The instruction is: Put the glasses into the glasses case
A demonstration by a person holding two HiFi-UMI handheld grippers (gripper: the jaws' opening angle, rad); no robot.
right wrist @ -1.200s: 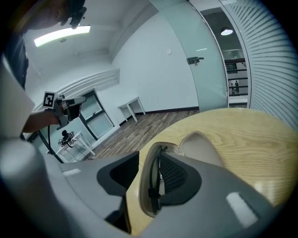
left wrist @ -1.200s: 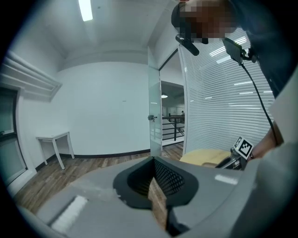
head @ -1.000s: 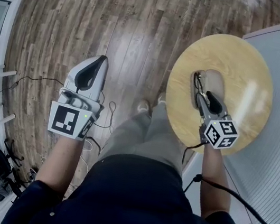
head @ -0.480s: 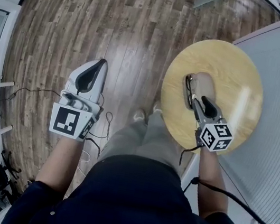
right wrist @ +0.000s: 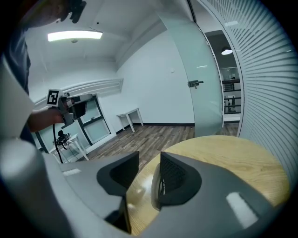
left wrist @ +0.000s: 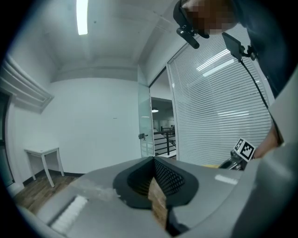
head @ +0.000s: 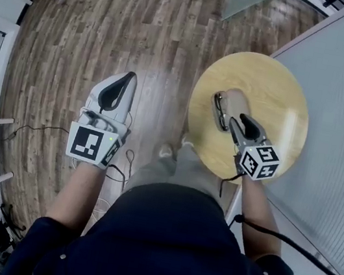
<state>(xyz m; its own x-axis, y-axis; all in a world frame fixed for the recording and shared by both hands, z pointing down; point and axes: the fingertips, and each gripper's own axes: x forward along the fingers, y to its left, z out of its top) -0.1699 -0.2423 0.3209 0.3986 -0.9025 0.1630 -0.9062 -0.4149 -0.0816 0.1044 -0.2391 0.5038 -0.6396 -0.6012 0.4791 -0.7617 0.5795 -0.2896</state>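
**Wooden round table (head: 285, 94): right gripper (head: 233, 122) spread at the glasses case (head: 236, 101)**

Right gripper's jaws stand apart, with bare tabletop showing through the gap (clear in its own view). A pale curved edge with a dark line sits against the inner face of one jaw; I can't tell whether that is case or glasses. In the head view the jaw tips sit over the tan case, on the left half of the table. Glasses (head: 217, 107), dark-framed, lie along the case's left edge, touching it. Whether they are fully seated inside, I can't tell. Left gripper (head: 128, 78) hangs well off the table over the plank floor (head: 146, 23), jaws closed tip to tip with nothing clamped.
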